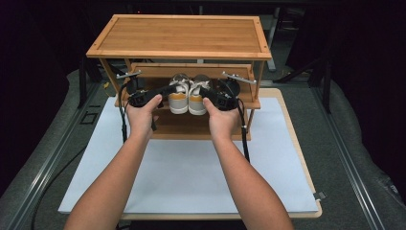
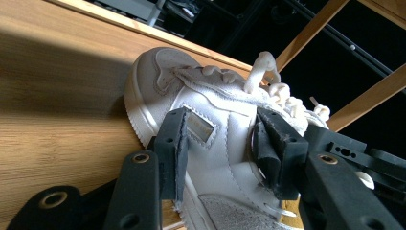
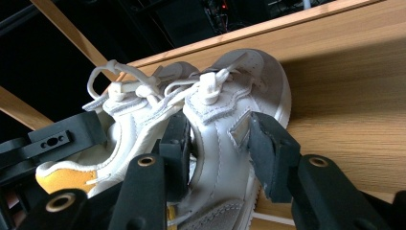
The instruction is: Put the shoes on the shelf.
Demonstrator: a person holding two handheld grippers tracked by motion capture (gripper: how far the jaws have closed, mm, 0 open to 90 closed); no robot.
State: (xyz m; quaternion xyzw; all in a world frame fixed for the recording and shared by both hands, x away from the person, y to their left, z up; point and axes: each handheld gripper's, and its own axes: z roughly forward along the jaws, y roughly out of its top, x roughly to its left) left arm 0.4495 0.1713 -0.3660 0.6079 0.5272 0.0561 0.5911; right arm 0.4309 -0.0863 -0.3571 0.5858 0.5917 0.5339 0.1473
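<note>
Shoes sit side by side on the middle shelf of the wooden rack, heels toward the person. Each claw pinches one shoe, so both can be carried as a pair and set down straight. The left claw has its jaws pressed on the sides of the left sneaker, which sits between them. The right claw squeezes the right sneaker the same way, one jaw in the gap between the shoes. I think the shoes rest on the shelf.
</note>
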